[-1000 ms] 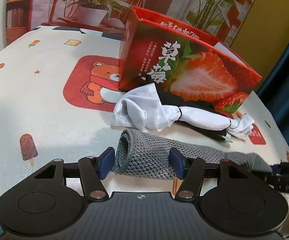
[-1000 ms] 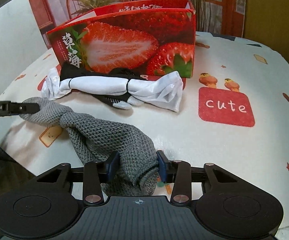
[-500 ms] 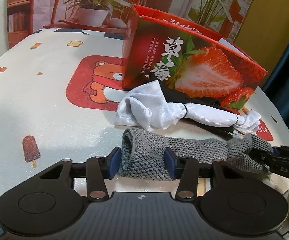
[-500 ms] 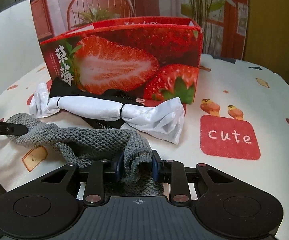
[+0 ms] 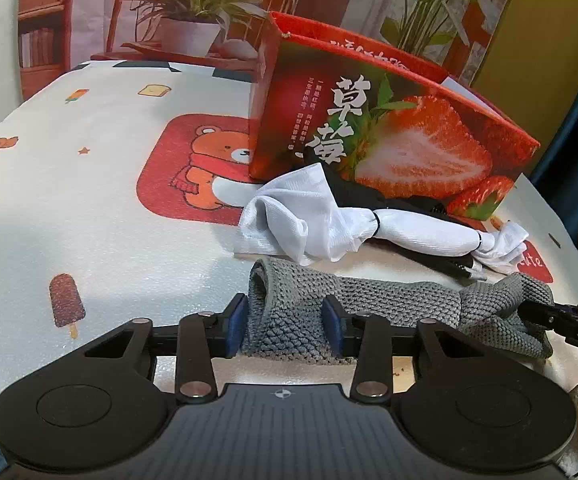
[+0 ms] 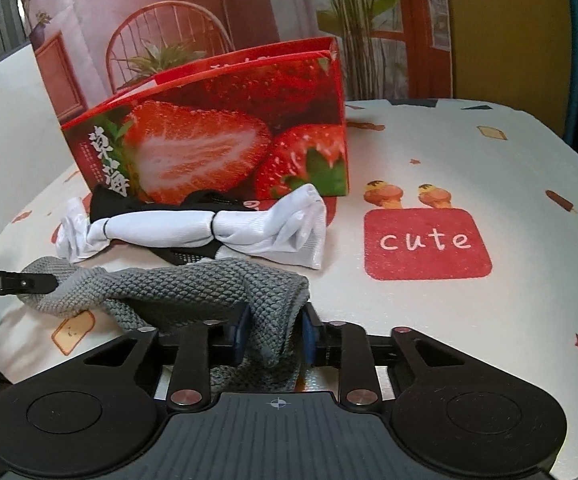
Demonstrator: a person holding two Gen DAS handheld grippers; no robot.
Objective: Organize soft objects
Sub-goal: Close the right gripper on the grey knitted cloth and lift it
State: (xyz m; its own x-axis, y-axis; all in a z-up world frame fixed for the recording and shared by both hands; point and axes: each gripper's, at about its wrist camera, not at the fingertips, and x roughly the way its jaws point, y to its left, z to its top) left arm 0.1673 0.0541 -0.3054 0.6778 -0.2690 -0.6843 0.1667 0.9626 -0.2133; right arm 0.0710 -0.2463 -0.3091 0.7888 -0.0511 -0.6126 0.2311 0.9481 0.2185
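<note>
Pinching opposite ends of the grey knitted cloth (image 5: 353, 300) on the tablecloth (image 5: 109, 240), left gripper (image 5: 285, 318) and right gripper (image 6: 275, 332) should lift evenly toward the strawberry box (image 6: 217, 136).

A cartoon-printed tablecloth (image 5: 89, 208) covers the table; a potted plant (image 5: 193, 12) stands behind it.

The strawberry box (image 5: 389, 136) carries large white characters, 草莓, on its front face. Near the table's right edge, a red patch on the tablecloth (image 6: 427, 243) reads "cute". The opposing gripper arm (image 6: 9, 282) shows "Robot.AI"; its other side reads "DAS", cut off.
</note>
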